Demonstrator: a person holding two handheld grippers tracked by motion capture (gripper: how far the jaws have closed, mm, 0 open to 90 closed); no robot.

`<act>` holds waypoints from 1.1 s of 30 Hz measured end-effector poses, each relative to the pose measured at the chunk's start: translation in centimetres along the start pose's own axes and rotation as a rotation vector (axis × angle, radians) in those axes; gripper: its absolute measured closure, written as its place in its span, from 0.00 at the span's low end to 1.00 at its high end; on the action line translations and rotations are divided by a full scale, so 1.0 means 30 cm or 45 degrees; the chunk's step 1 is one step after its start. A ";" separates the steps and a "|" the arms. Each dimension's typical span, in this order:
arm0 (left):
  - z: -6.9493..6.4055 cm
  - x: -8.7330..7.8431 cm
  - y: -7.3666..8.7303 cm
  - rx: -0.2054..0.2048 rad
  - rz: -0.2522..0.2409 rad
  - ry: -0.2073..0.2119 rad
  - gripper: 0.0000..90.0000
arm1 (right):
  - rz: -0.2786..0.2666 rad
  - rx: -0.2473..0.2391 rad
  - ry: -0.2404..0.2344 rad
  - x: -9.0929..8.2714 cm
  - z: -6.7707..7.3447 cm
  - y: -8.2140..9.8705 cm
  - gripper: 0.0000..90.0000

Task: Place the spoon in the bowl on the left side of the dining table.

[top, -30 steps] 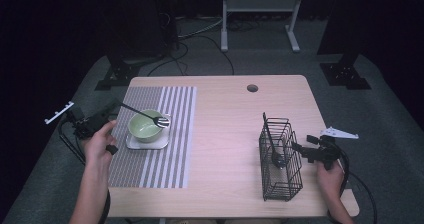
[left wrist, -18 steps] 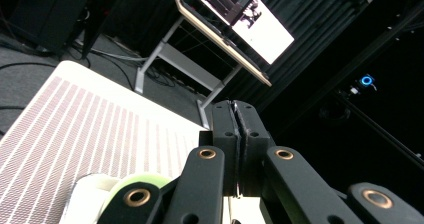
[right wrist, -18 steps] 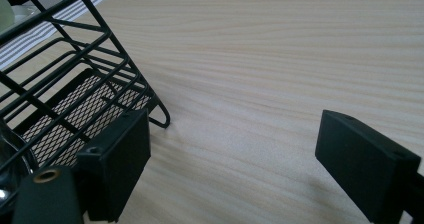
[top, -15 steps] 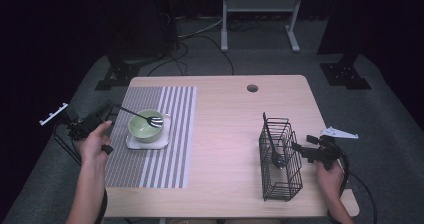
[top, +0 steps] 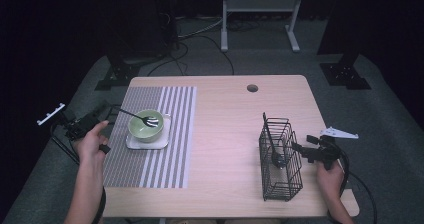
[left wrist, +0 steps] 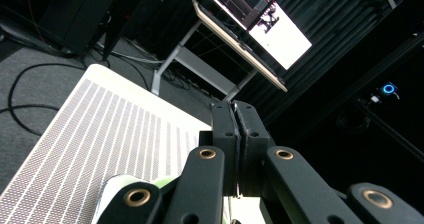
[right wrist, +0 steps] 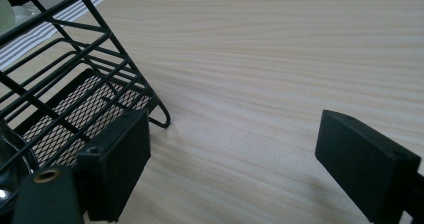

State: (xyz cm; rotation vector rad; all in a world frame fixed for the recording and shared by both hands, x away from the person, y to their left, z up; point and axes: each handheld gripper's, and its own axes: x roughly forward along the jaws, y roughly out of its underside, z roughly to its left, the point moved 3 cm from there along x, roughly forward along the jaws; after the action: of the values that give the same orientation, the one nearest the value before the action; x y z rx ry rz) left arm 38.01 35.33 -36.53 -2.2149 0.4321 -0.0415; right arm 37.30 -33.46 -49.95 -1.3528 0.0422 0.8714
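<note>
A person's left gripper (top: 107, 113), jaws pressed together on the handle of a black fork (top: 137, 117), holds the tines over a green bowl (top: 145, 127) whose contents cannot be made out. The bowl sits on a white square plate (top: 146, 143) atop a striped placemat (top: 165, 149) on the left of the wooden surface (top: 225, 124). At near right, the right gripper (top: 300, 149) waits with jaws wide, empty, just beside a black wire caddy (top: 280, 159) holding a dark utensil (top: 274, 151). No readable writing is visible.
</note>
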 end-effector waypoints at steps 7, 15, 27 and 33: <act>0.028 0.000 0.000 -0.011 -0.004 -0.026 0.99 | -0.002 0.003 -0.003 -0.001 0.000 0.000 0.15; 0.062 -0.007 0.001 -0.025 -0.015 -0.071 0.99 | 0.000 0.005 -0.002 0.000 0.000 0.000 0.15; 0.100 0.001 0.008 -0.040 -0.023 -0.124 0.99 | -0.001 0.008 -0.005 -0.001 -0.001 0.000 0.15; 0.111 0.016 0.018 -0.053 -0.016 -0.136 0.99 | -0.002 0.009 -0.006 -0.001 -0.001 0.000 0.15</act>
State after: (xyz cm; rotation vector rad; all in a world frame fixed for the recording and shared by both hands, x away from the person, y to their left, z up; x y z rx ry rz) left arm 38.89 37.39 -39.10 -2.2485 0.3626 0.0797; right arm 37.29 -33.50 -49.94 -1.3444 0.0404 0.8722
